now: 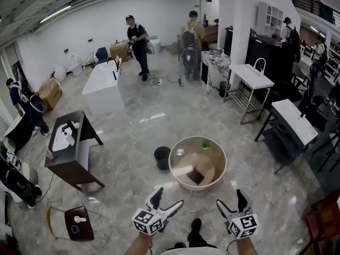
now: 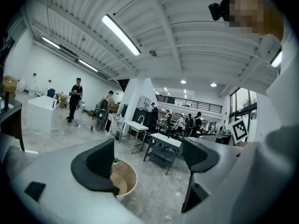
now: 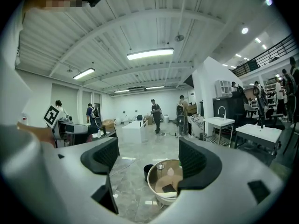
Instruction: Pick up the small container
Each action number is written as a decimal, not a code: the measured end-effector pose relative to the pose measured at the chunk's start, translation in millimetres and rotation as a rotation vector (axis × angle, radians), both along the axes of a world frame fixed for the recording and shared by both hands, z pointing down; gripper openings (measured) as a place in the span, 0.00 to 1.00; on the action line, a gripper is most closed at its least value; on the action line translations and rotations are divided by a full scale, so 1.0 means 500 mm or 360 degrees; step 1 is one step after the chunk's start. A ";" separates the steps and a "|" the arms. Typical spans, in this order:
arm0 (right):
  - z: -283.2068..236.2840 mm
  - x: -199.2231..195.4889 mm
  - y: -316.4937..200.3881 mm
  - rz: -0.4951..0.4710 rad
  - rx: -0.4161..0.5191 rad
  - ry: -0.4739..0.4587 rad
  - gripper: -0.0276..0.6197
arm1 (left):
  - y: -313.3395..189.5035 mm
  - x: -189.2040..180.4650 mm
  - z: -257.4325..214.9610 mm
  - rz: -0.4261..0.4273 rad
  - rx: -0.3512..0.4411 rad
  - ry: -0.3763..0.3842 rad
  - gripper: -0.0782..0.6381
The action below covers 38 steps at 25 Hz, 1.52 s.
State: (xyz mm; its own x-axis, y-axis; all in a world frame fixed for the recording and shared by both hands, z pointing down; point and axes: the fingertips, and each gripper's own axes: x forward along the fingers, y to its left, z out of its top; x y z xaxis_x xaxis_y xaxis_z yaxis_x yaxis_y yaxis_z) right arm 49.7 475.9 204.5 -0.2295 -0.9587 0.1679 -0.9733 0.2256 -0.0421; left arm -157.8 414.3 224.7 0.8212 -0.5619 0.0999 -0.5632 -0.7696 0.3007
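A round table (image 1: 178, 180) with a cream rim and wooden top stands on the marble floor just ahead. On it are a small white container (image 1: 180, 152), a little green plant (image 1: 206, 144), a black square item (image 1: 195, 176) and a pale sheet. My left gripper (image 1: 168, 197) and right gripper (image 1: 229, 197) hang short of the table's near edge, both open and empty. In the right gripper view (image 3: 149, 162) the table (image 3: 154, 188) shows between the jaws, with the small container (image 3: 160, 166) beside a pale bottle (image 3: 170, 171). In the left gripper view (image 2: 149, 160) the table (image 2: 131, 183) is half hidden behind the left jaw.
A black bin (image 1: 162, 158) stands at the table's left. A dark wooden washstand (image 1: 71, 147) and a low stool (image 1: 78, 223) are at left. White sink tables (image 1: 257, 78) (image 1: 295, 121) line the right. A white tub (image 1: 103, 84) and several people (image 1: 137, 44) are farther back.
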 end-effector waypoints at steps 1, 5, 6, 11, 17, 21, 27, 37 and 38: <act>0.000 0.008 -0.019 -0.0005 -0.0005 -0.0004 0.69 | -0.017 0.008 0.001 -0.0002 -0.0008 -0.0004 0.75; 0.008 0.040 -0.101 -0.0028 -0.0022 -0.0012 0.69 | -0.086 0.041 0.007 -0.0013 -0.0026 -0.0017 0.75; 0.011 0.050 -0.122 -0.0033 -0.0028 -0.0014 0.69 | -0.104 0.052 0.008 -0.0014 -0.0029 -0.0022 0.75; 0.029 0.088 -0.217 -0.0072 -0.0075 -0.0033 0.69 | -0.183 0.101 0.018 -0.0037 -0.0070 -0.0040 0.75; 0.043 0.151 -0.318 -0.0135 -0.0114 -0.0031 0.69 | -0.272 0.167 0.026 -0.0078 -0.0103 -0.0066 0.75; 0.054 0.188 -0.366 -0.0172 -0.0126 -0.0055 0.69 | -0.319 0.205 0.021 -0.0135 -0.0094 -0.0070 0.75; 0.065 0.227 -0.425 -0.0210 -0.0145 -0.0074 0.69 | -0.371 0.245 0.020 -0.0170 -0.0106 -0.0092 0.75; 0.098 0.255 -0.505 -0.0197 -0.0190 -0.0095 0.69 | -0.449 0.274 0.049 -0.0144 -0.0146 -0.0122 0.75; 0.108 0.253 -0.516 -0.0191 -0.0199 -0.0094 0.69 | -0.461 0.273 0.055 -0.0136 -0.0147 -0.0123 0.75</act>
